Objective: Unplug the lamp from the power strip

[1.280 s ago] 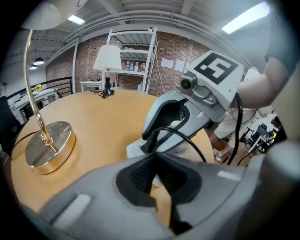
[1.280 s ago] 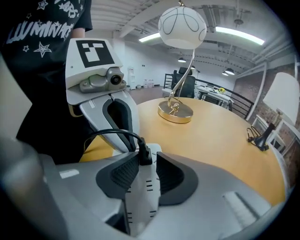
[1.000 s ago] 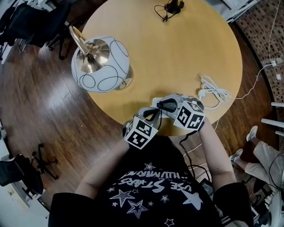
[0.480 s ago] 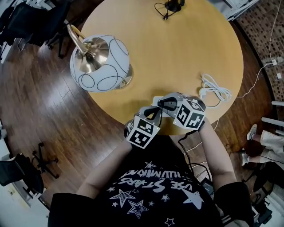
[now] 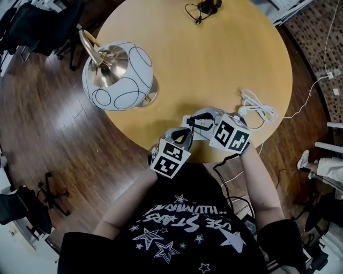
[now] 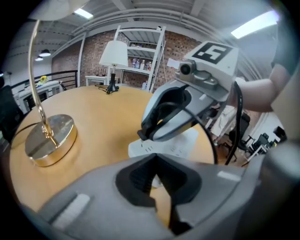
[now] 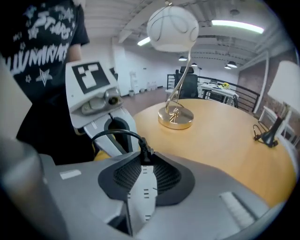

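The lamp, with a white globe shade (image 5: 118,75) and a brass base (image 6: 49,140), stands on the left of the round wooden table (image 5: 225,59). A white power strip (image 7: 142,197) lies near the table's front edge. My right gripper (image 7: 143,180) is shut across it. The lamp's black plug (image 7: 143,154) sits in the strip just beyond those pads. Its cord arcs left to my left gripper (image 5: 181,138). That gripper's jaws are almost together, and the thin black cord runs down the narrow gap between them. From the left gripper view, the right gripper (image 6: 164,122) hovers over the strip (image 6: 161,145).
A coiled white cable (image 5: 260,109) lies on the table to the right of the strip. A small black stand with a cord (image 5: 206,8) sits at the far edge. Chairs (image 5: 32,21) stand left of the table, and a person's leg (image 5: 321,171) shows at the right.
Both grippers have stayed at the power strip with only slight shifts. The head camera has drifted a little, so the lamp sits slightly further left in the picture.
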### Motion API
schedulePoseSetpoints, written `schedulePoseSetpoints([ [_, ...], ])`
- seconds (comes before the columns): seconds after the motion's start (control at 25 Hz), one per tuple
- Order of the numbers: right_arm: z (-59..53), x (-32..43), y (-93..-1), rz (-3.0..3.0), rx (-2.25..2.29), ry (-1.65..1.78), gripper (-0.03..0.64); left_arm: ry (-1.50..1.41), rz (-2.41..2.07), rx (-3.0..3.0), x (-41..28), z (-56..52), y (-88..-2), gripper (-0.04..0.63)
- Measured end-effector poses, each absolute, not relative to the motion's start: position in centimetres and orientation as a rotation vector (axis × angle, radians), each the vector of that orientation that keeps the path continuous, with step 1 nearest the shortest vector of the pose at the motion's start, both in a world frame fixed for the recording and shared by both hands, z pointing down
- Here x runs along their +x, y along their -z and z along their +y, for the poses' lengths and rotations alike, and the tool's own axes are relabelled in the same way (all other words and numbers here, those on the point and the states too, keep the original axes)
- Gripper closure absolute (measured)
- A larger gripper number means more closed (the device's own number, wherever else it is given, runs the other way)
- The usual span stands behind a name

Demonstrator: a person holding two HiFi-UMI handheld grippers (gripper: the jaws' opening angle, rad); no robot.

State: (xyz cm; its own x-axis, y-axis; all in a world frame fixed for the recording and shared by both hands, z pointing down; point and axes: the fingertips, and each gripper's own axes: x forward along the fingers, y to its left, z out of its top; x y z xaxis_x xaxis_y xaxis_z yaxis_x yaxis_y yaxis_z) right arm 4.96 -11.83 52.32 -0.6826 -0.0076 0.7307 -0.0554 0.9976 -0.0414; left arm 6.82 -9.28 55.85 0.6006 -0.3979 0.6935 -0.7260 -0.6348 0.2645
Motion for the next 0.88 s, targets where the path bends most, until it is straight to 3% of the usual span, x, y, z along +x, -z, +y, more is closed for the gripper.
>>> schedulePoseSetpoints([
  [0.52,-11.5,5.7,-48.7,-2.406,0.168,-0.075,0.534,-0.759,-0.904,2.265,6.9,-9.5,-55.8,0.592],
  [0.88,-11.1,7.6,-45.2,-2.604,0.461,-0.269,0.534,-0.696,-1.049,2.326,5.3,-11.0,-53.8,0.592],
])
